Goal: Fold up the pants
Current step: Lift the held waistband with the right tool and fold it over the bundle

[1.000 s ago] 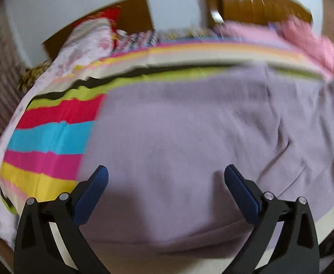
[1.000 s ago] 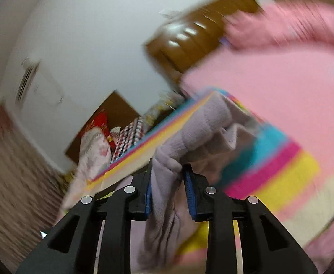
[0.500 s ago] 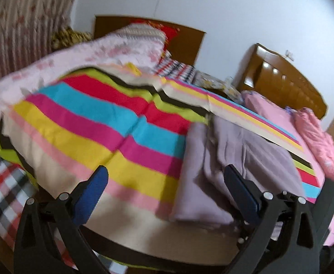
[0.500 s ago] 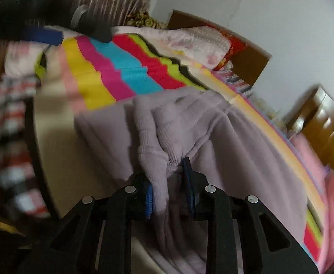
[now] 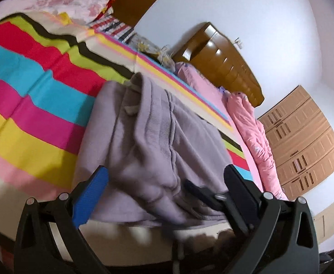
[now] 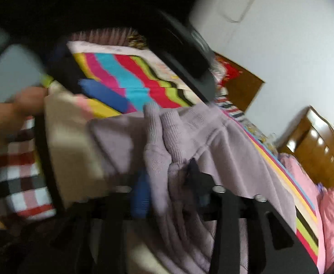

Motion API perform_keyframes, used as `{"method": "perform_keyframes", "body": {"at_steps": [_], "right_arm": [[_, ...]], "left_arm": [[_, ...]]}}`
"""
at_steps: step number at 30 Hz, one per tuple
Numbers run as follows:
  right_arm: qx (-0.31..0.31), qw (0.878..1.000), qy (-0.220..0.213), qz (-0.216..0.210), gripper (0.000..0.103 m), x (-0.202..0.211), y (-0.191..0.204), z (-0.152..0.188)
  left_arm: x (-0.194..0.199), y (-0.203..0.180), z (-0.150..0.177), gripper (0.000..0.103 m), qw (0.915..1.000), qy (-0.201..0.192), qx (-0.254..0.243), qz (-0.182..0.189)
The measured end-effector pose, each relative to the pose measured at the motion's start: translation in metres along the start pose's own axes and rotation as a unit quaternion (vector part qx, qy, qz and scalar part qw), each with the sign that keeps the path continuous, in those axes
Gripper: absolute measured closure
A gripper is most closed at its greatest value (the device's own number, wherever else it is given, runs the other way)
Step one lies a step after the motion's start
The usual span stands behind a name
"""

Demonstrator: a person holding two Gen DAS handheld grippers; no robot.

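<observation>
Right gripper: in the right wrist view its fingers sit at lower centre of the frame and are opening. A bunched fold of the pants lies between them, and the blur leaves it unclear whether the pads press on the cloth; judged, the grip is being let go.

Left gripper: in the left wrist view its fingers stand wide apart at the bottom of the frame, holding nothing. The near edge of the pants lies between and just beyond the tips; contact cannot be confirmed.

Pants: lilac knit, laid in overlapping layers on the striped blanket of the bed. In the left wrist view their long axis runs from bottom centre towards upper centre, straight away from the fingers. The striped blanket lies bare to the left of them; a pink quilt lies at the right.

Other: a hand shows at the left edge of the right wrist view, well apart from the pants.

Judgement: the right gripper is the nearer, with cloth already inside its span. The next fold turns on that axis: a regrasp at the near end, carried up the frame along the pants' length.
</observation>
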State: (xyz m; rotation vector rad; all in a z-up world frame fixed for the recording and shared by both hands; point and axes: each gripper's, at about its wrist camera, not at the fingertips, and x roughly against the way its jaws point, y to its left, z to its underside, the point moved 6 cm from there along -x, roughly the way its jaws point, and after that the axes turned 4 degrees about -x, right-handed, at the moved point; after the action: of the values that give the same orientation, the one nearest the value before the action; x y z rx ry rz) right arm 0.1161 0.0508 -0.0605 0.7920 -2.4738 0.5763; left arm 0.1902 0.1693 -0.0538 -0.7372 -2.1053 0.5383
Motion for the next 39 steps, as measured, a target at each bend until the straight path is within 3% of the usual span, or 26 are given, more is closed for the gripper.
{"method": "perform_keyframes", "body": {"at_steps": [2, 3, 5, 8, 10, 14, 17, 19, 21, 23, 28, 31, 33, 38, 39], "right_arm": [[-0.037, 0.999, -0.015, -0.037, 0.040, 0.017, -0.008, -0.001], [-0.059, 0.997, -0.014, -0.048, 0.056, 0.024, -0.017, 0.000], [-0.097, 0.994, -0.003, -0.053, 0.069, 0.030, -0.037, 0.001], [-0.126, 0.991, 0.024, -0.025, 0.069, 0.022, -0.068, 0.004], [-0.130, 0.990, 0.039, -0.029, 0.069, 0.014, -0.075, 0.004], [-0.106, 0.991, 0.056, -0.050, 0.069, 0.004, -0.065, -0.003], [-0.077, 0.992, 0.096, -0.032, 0.071, -0.022, -0.054, 0.007], [-0.055, 0.995, 0.085, -0.016, 0.072, -0.030, -0.051, 0.011], [-0.052, 0.996, 0.074, -0.012, 0.089, -0.029, -0.050, 0.010], [-0.058, 0.997, 0.054, -0.016, 0.092, -0.018, -0.053, 0.000], [-0.055, 0.998, 0.001, -0.019, 0.092, 0.021, -0.052, -0.033], [-0.046, 0.998, 0.031, -0.036, 0.092, 0.005, -0.041, -0.022], [-0.025, 0.997, 0.065, -0.038, 0.091, -0.014, -0.022, 0.002], [-0.012, 0.998, 0.060, -0.032, 0.082, -0.013, -0.019, 0.004], [-0.011, 0.997, 0.060, -0.036, 0.077, -0.012, -0.020, 0.004]], "left_arm": [[-0.006, 0.009, 0.001, 0.002, 0.9999, 0.010, 0.014, 0.002], [-0.008, 0.014, 0.003, 0.002, 0.9997, 0.012, 0.021, 0.006], [-0.009, 0.017, 0.002, 0.002, 0.9995, 0.006, 0.027, 0.015], [-0.005, 0.017, 0.004, 0.002, 0.9981, -0.005, 0.039, 0.048], [-0.004, 0.018, 0.006, 0.002, 0.9968, -0.010, 0.051, 0.060], [-0.001, 0.018, 0.009, 0.002, 0.9966, -0.009, 0.052, 0.064], [-0.003, 0.017, 0.009, 0.002, 0.9966, -0.006, 0.050, 0.066], [-0.005, 0.018, 0.008, 0.002, 0.9962, -0.006, 0.051, 0.069], [-0.003, 0.018, 0.008, 0.002, 0.9960, -0.007, 0.052, 0.072], [-0.002, 0.020, 0.009, 0.002, 0.9953, -0.008, 0.056, 0.078], [0.001, 0.027, 0.006, 0.002, 0.9910, -0.017, 0.082, 0.105], [0.001, 0.028, 0.006, 0.002, 0.9913, -0.017, 0.081, 0.103], [0.000, 0.026, 0.007, 0.002, 0.9927, -0.015, 0.074, 0.094], [-0.002, 0.024, 0.007, 0.002, 0.9940, -0.011, 0.068, 0.084], [-0.002, 0.024, 0.007, 0.002, 0.9940, -0.011, 0.069, 0.084]]}}
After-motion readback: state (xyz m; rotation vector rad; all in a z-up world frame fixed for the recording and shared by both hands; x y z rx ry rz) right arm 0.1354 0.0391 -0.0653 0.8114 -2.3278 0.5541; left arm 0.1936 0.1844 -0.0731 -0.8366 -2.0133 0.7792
